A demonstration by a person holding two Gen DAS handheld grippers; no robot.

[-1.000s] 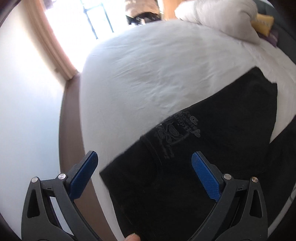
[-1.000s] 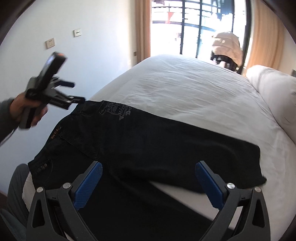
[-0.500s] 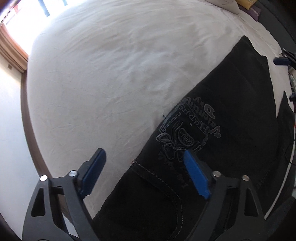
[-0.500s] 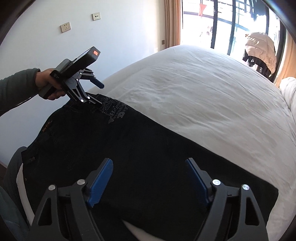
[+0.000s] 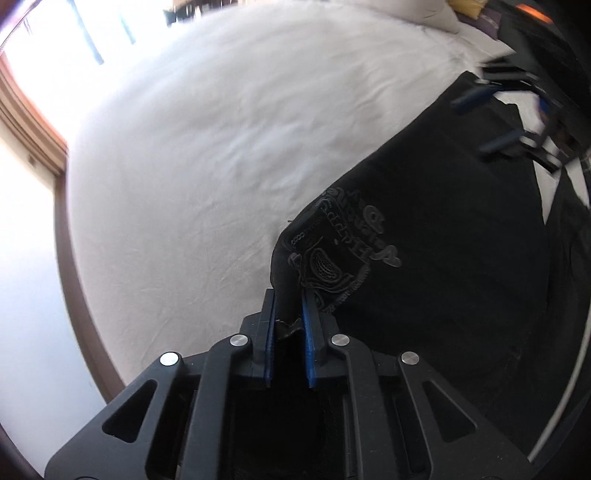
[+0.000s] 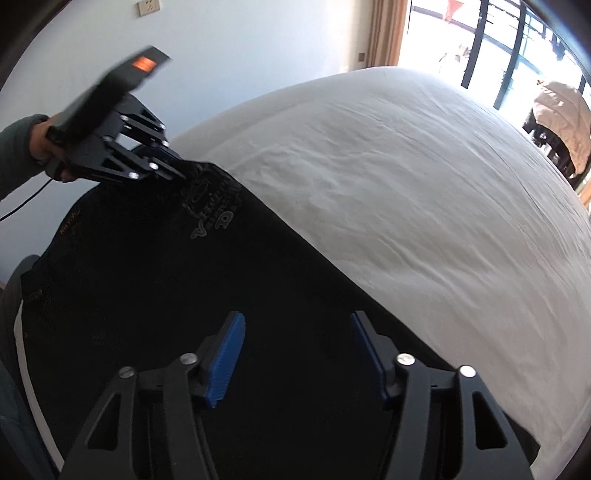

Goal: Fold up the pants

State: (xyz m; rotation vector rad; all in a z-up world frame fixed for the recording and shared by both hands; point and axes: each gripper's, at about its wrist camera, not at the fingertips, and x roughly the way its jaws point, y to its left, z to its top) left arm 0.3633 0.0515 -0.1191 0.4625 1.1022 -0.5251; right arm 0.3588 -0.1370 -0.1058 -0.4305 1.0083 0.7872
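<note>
Left wrist view: black pants [image 5: 443, 229] spread flat across a white bed [image 5: 221, 147], fabric dark enough to swallow most detail. Grey embroidered crest with lettering near the edge closest to the camera, stitching visible around it. Left gripper [image 5: 290, 325] clamped down tight on a pinched-up bit of that edge, blue pads nearly meeting with a fold of cloth squeezed between them and a frayed scrap poking out below. Fabric lifted into a little peak right at the grip, rest lying on the sheet.

Also from here: right gripper [image 5: 495, 122] off in the far corner, blurry, hovering at the other end of the pants with blue pads apart. Pillow [image 5: 417, 11] and something yellow up by the top edge, wooden bed frame [image 5: 70, 295] curving along the left.

Right wrist view: same pants [image 6: 184, 295] from the opposite end, so the crest reads from the other side. Right gripper [image 6: 297, 350] roughly half open after just closing in some, pads standing over the black cloth with nothing pinched between them; cannot tell if the tips touch the fabric. Only here: a hand [image 6: 46, 147] in a grey-green sleeve holding the left gripper [image 6: 177, 168], orange patch on top of the device, cable trailing off. Wall socket [image 6: 149, 6], curtains [image 6: 384, 33] and a bright window [image 6: 498, 48] behind.
</note>
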